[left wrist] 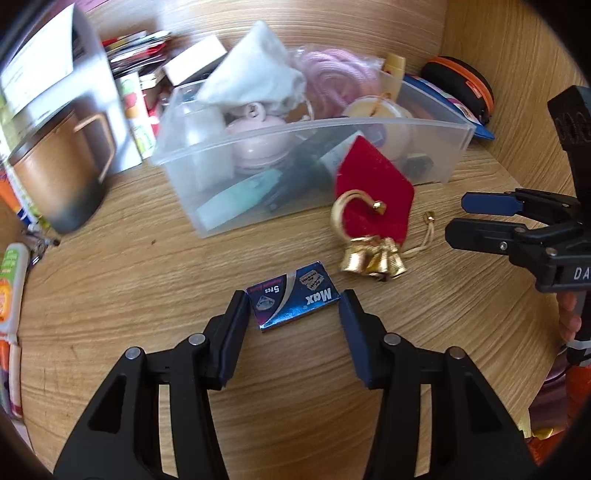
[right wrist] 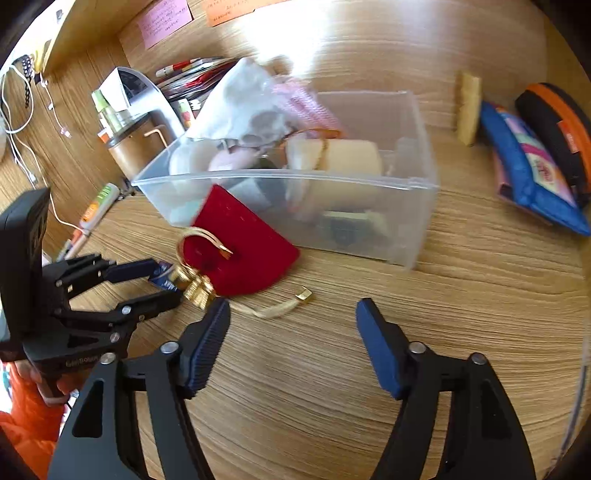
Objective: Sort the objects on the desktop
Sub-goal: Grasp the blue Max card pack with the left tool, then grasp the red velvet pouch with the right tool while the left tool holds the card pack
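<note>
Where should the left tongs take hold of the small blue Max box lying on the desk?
Across its two short ends, coming straight down. The blue Max box lies flat on the desk, and the open left tongs already straddle those ends. The gold bells sit apart beyond it.

Bright daylight, rear glare, fisheye-warped blurry edges

Pink and orange sticky notes (right wrist: 166, 20) on the wooden wall; white cables (right wrist: 18, 129) trail at left.
</note>
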Action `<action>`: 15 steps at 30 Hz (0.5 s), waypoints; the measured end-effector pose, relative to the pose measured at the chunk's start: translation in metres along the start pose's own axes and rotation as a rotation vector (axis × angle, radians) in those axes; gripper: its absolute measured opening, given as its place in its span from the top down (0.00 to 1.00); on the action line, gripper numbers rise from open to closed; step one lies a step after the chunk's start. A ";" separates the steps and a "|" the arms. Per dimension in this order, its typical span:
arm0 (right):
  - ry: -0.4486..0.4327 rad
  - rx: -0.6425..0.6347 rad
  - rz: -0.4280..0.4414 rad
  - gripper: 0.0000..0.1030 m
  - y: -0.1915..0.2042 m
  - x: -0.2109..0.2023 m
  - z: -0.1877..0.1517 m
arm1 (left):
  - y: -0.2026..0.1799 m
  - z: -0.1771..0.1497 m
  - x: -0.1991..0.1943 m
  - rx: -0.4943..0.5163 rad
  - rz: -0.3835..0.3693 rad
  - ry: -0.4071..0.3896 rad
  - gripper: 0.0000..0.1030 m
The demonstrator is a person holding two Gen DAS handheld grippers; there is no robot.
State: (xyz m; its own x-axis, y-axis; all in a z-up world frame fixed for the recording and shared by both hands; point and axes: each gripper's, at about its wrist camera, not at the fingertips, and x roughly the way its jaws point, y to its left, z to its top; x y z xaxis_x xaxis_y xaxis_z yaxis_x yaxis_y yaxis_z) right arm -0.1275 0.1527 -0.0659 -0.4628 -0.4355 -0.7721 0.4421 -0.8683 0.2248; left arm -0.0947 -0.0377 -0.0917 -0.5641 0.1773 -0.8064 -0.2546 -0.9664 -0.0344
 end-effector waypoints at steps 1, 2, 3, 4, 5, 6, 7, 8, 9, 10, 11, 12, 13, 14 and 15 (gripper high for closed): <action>0.007 -0.001 0.006 0.30 0.003 0.003 0.002 | 0.005 -0.003 -0.002 -0.008 0.007 -0.001 0.52; 0.019 -0.003 0.005 0.28 0.008 0.009 0.005 | 0.009 -0.005 -0.004 -0.016 0.009 -0.002 0.52; 0.024 -0.005 0.000 0.26 0.010 0.012 0.006 | 0.014 -0.007 -0.006 -0.023 0.010 -0.003 0.52; 0.031 -0.003 -0.004 0.20 0.013 0.016 0.009 | 0.018 -0.009 -0.007 -0.030 0.013 -0.006 0.52; 0.034 0.007 -0.006 0.19 0.016 0.020 0.011 | 0.022 -0.010 -0.008 -0.037 0.015 -0.010 0.52; 0.038 0.016 -0.005 0.19 0.018 0.023 0.013 | 0.025 -0.011 -0.009 -0.043 0.014 -0.012 0.52; 0.048 0.027 -0.003 0.19 0.019 0.027 0.014 | 0.028 -0.012 -0.010 -0.047 0.011 -0.015 0.52; 0.058 0.039 0.000 0.19 0.021 0.031 0.016 | 0.030 -0.012 -0.011 -0.050 0.007 -0.018 0.52; 0.065 0.050 0.004 0.19 0.023 0.035 0.017 | 0.032 -0.013 -0.011 -0.049 0.004 -0.020 0.52; 0.063 0.054 0.008 0.18 0.025 0.037 0.018 | 0.034 -0.013 -0.011 -0.046 0.003 -0.022 0.52; 0.060 0.054 0.009 0.18 0.029 0.039 0.019 | 0.036 -0.015 -0.012 -0.042 -0.002 -0.024 0.52; 0.062 0.047 0.000 0.17 0.033 0.042 0.020 | 0.037 -0.015 -0.013 -0.038 -0.006 -0.026 0.52; 0.064 0.041 -0.012 0.17 0.037 0.045 0.022 | 0.038 -0.015 -0.012 -0.035 -0.010 -0.027 0.52; 0.063 0.032 -0.025 0.16 0.041 0.047 0.023 | 0.038 -0.014 -0.012 -0.031 -0.012 -0.029 0.52; 0.064 0.025 -0.033 0.16 0.044 0.049 0.023 | 0.039 -0.015 -0.012 -0.029 -0.013 -0.030 0.52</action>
State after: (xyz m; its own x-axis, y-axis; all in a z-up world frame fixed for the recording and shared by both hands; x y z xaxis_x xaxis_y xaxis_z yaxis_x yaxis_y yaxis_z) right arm -0.1489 0.0872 -0.0801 -0.4266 -0.3917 -0.8152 0.4081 -0.8877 0.2129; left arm -0.0864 -0.0802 -0.0921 -0.5846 0.1948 -0.7876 -0.2395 -0.9689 -0.0619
